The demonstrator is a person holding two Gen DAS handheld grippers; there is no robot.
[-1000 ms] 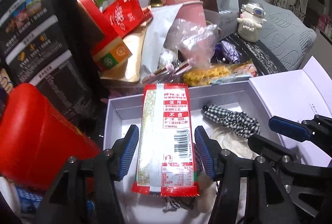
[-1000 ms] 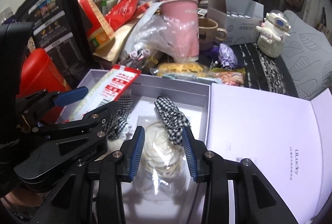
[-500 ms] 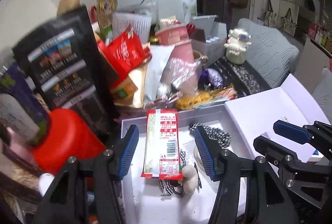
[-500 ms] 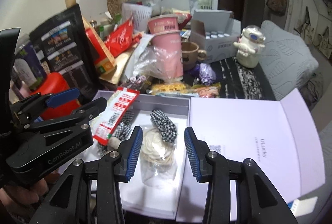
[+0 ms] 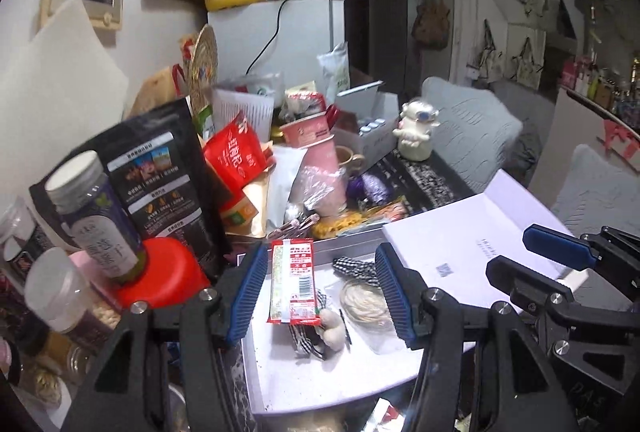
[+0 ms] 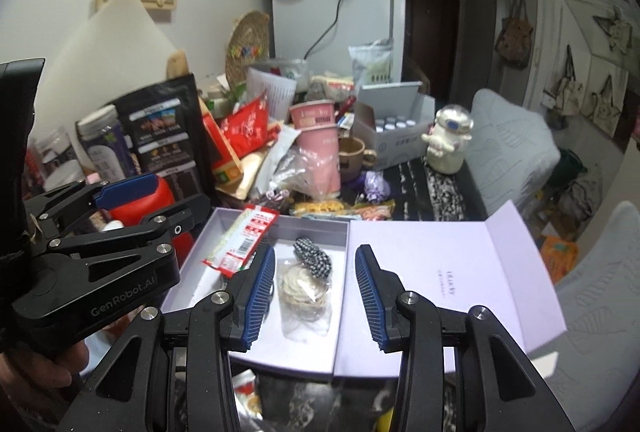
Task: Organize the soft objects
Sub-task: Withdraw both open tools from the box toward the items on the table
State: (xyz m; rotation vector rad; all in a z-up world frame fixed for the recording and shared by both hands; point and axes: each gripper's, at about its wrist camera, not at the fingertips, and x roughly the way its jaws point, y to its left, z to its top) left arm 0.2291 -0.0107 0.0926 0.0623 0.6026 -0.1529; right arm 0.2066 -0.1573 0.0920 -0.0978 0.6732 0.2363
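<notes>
An open lavender box (image 6: 296,346) (image 5: 320,380) lies at the table's front edge, its lid (image 6: 432,272) folded out to the right. In it lie a red-and-white snack packet (image 5: 291,282) (image 6: 242,240), a black-and-white checked scrunchie (image 6: 313,260) (image 5: 356,268), and a cream knitted scrunchie in a clear bag (image 6: 304,290) (image 5: 366,302). A small cream plush piece (image 5: 332,324) lies by checked fabric. My left gripper (image 5: 320,296) is open and empty above the box. My right gripper (image 6: 316,296) is open and empty above the bagged scrunchie.
Clutter stands behind the box: a black pouch (image 5: 160,184), a red container (image 5: 164,272), a purple-labelled jar (image 5: 96,216), pink cups (image 6: 316,144), a brown mug (image 6: 354,156), a white figurine (image 6: 448,140) and a box of bottles (image 6: 392,128). A grey cushion (image 6: 512,148) lies to the right.
Both grippers have pulled back and up from the box, so it looks smaller. The packet and scrunchies stay in the box. Both grippers stay open.
</notes>
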